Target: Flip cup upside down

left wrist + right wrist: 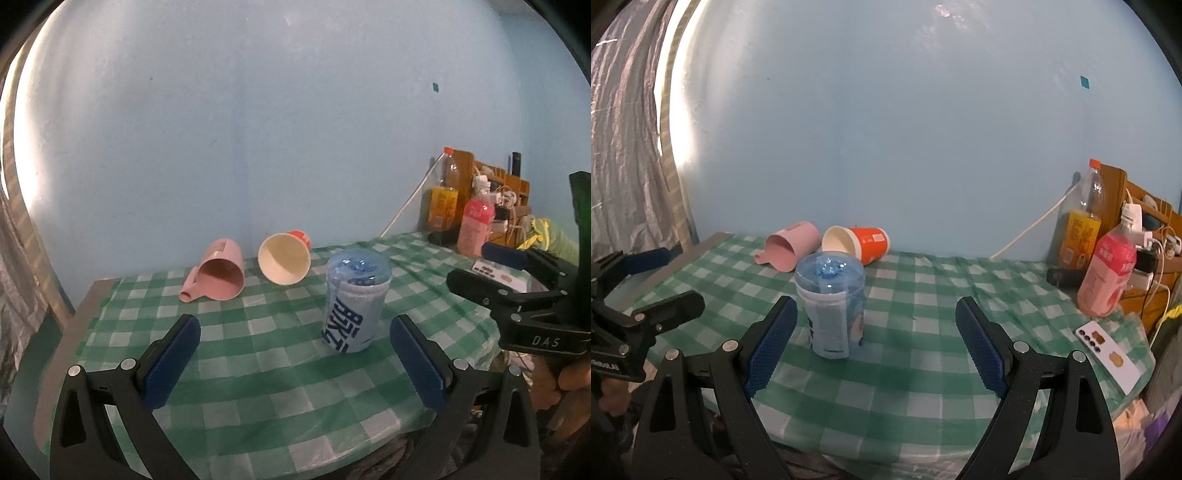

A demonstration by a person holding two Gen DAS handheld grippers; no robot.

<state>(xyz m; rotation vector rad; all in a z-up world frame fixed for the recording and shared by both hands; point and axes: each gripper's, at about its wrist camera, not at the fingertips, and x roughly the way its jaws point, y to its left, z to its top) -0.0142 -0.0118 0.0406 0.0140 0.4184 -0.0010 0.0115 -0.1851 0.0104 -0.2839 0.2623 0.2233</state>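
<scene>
A blue plastic cup [354, 301] stands upside down, base up, on the green checked tablecloth [258, 369]; it also shows in the right wrist view [833, 304]. A pink mug [219, 271] [792, 245] and an orange paper cup [285, 257] [858, 245] lie on their sides near the wall. My left gripper [295, 332] is open and empty, short of the blue cup, which stands toward its right finger. My right gripper [877, 314] is open and empty; the blue cup stands just past its left finger [772, 343]. Each gripper shows in the other's view [509, 295] [635, 314].
At the back right stand an orange-capped juice bottle [1080, 221], a pink drink bottle [1108, 275] and a wooden rack with chargers and cables [1145, 229]. A white card [1108, 354] lies near the table's right edge. A curtain [624, 147] hangs on the left.
</scene>
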